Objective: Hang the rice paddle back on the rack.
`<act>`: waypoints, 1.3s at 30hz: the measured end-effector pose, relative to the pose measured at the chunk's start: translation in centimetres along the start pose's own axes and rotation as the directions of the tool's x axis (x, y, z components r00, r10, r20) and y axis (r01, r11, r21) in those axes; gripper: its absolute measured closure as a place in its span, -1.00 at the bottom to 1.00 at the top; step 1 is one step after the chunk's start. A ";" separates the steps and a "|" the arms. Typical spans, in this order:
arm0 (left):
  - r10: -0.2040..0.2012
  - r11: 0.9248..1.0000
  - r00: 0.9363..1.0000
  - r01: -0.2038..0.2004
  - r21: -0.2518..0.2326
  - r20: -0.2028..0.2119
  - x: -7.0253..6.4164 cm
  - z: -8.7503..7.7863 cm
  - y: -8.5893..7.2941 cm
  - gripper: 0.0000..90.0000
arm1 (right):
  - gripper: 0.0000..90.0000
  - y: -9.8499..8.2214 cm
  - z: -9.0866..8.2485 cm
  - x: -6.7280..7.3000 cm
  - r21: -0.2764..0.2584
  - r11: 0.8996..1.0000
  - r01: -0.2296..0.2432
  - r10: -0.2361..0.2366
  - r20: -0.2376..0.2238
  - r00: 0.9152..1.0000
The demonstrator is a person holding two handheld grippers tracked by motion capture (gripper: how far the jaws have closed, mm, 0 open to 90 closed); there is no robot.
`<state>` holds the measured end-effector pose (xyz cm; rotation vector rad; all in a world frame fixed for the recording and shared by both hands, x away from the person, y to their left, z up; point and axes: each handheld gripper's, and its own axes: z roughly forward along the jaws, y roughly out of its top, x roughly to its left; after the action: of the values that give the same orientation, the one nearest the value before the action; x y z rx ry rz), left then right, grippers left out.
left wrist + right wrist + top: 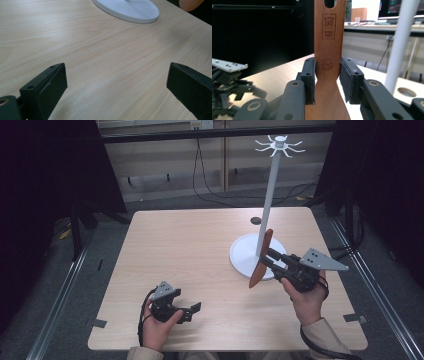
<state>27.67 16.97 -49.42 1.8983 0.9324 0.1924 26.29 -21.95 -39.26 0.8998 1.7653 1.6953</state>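
Observation:
A brown wooden spatula hangs above the table's right half, held upright with its handle end up. My right gripper is shut on it, close to the white pole of the hook stand. In the right gripper view the black pads press both edges of the spatula's handle, which has a hanging hole at its top. The stand's round white base rests on the table below. My left gripper lies low near the front left of the table, open, with bare wood between its jaws.
The pale wooden table has a small round hole behind the stand. Short white hooks crown the stand's pole. Dark floor, rails and cables surround the table. The stand's base lies ahead of the left gripper.

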 end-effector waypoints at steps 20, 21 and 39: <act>-0.001 1.000 1.000 0.001 -0.002 -0.001 0.1 0.2 0.0 -0.94 | 0.49 4.0 -0.7 -1.5 -0.108 0.994 0.029 -0.019 0.090 0.996; -0.001 1.000 1.000 0.001 -0.003 -0.001 0.1 0.2 0.0 -0.94 | 0.49 4.3 -0.7 -1.6 -0.114 0.993 0.031 -0.020 0.093 0.995; 0.001 1.000 1.000 -0.001 -0.003 -0.003 0.1 0.2 0.0 -0.94 | 0.49 7.5 -0.6 -2.8 -0.126 0.990 0.062 -0.042 0.155 0.987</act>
<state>27.86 16.91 -49.59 1.8965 0.9327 0.1974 28.37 -24.54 -31.96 0.8922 1.5462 1.6429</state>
